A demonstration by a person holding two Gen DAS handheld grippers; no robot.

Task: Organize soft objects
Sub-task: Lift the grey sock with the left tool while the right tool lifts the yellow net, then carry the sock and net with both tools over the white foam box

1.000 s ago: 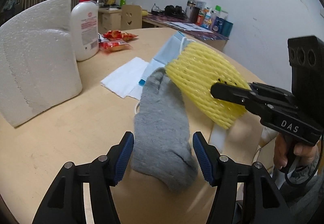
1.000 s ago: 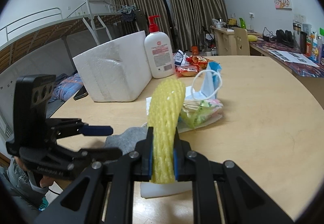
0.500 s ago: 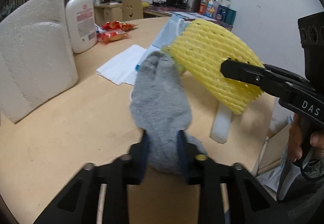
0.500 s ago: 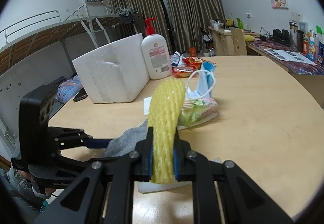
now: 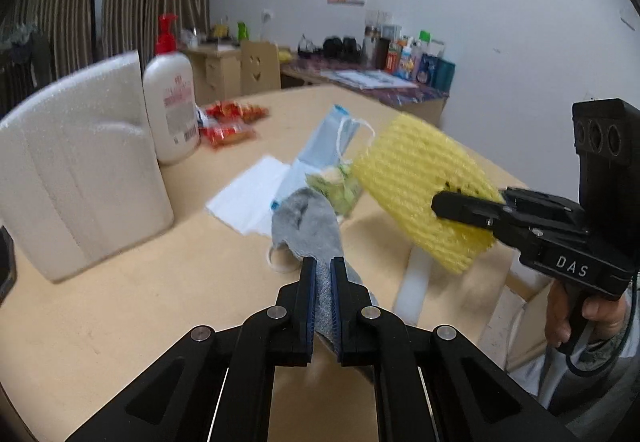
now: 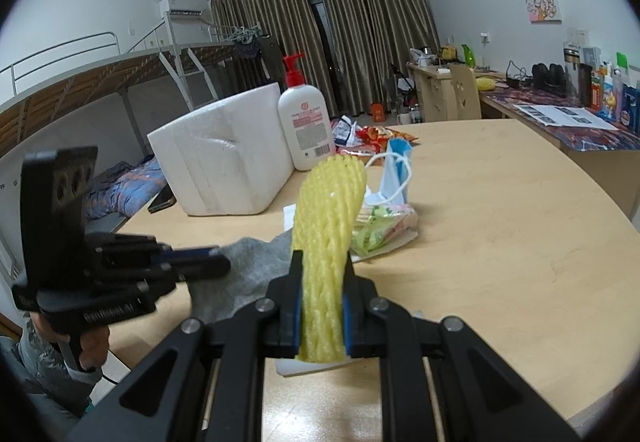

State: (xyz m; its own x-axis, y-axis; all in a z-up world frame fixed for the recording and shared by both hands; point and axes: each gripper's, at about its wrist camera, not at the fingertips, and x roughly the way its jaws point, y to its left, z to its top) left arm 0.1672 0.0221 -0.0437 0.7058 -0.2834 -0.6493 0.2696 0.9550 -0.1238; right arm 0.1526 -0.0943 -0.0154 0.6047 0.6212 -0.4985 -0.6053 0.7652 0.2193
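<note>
My left gripper (image 5: 323, 274) is shut on a grey sock (image 5: 308, 222) and holds it lifted off the wooden table (image 5: 120, 302). It also shows in the right wrist view (image 6: 212, 262), with the sock (image 6: 244, 274) hanging from it. My right gripper (image 6: 322, 262) is shut on a yellow foam net sleeve (image 6: 328, 202) and holds it upright above the table. In the left wrist view the right gripper (image 5: 452, 206) and the sleeve (image 5: 424, 186) are at the right. A blue face mask (image 5: 332, 138) and a green snack bag (image 5: 340, 188) lie behind them.
A white foam block (image 5: 76, 170) and a pump lotion bottle (image 5: 170, 102) stand at the left. Red snack packets (image 5: 228, 122) lie behind. White tissue (image 5: 248, 198) and a white foam strip (image 5: 416, 282) lie on the table. The table edge is near at the right.
My left gripper closed on the grey sock and lifted it off the table. My right gripper kept hold of the yellow sleeve and raised it slightly.
</note>
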